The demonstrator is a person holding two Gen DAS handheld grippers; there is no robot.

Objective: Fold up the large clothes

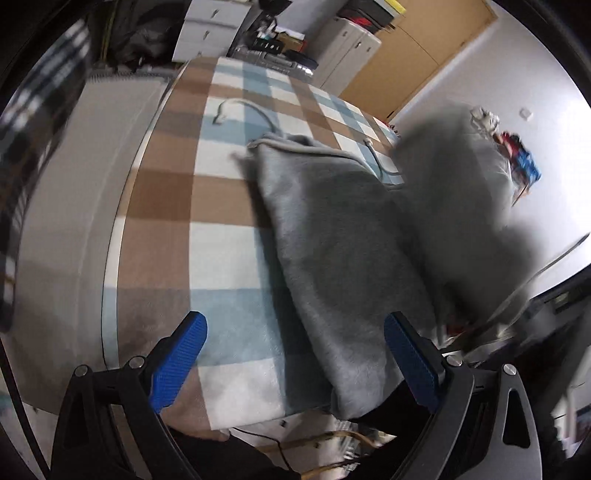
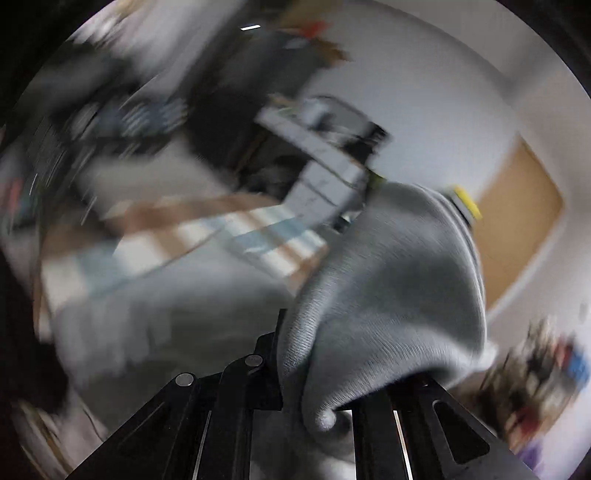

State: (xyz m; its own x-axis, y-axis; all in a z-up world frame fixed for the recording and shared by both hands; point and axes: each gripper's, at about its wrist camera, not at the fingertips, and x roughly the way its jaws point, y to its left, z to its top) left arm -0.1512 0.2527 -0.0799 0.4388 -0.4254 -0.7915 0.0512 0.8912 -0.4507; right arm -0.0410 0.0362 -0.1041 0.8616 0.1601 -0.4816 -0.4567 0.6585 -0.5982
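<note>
A grey hooded garment (image 1: 332, 229) lies lengthwise on the plaid blanket (image 1: 166, 206), its drawstring (image 1: 240, 105) trailing at the far end. On the right a part of it (image 1: 454, 177) is lifted and motion-blurred. My left gripper (image 1: 295, 321) hovers open over the near end, blue pads (image 1: 181, 362) wide apart and touching no cloth. In the right wrist view my right gripper (image 2: 317, 369) is shut on a bunched fold of the grey garment (image 2: 388, 288), which drapes over the fingers and hides their tips. That view is heavily blurred.
White drawer units (image 1: 210, 33) and a wooden door (image 1: 417, 51) stand beyond the bed's far end. Cables (image 1: 332, 443) lie on the floor below the near edge. A grey bed side (image 1: 74, 184) runs along the left. Colourful items (image 1: 524, 162) sit by the white wall.
</note>
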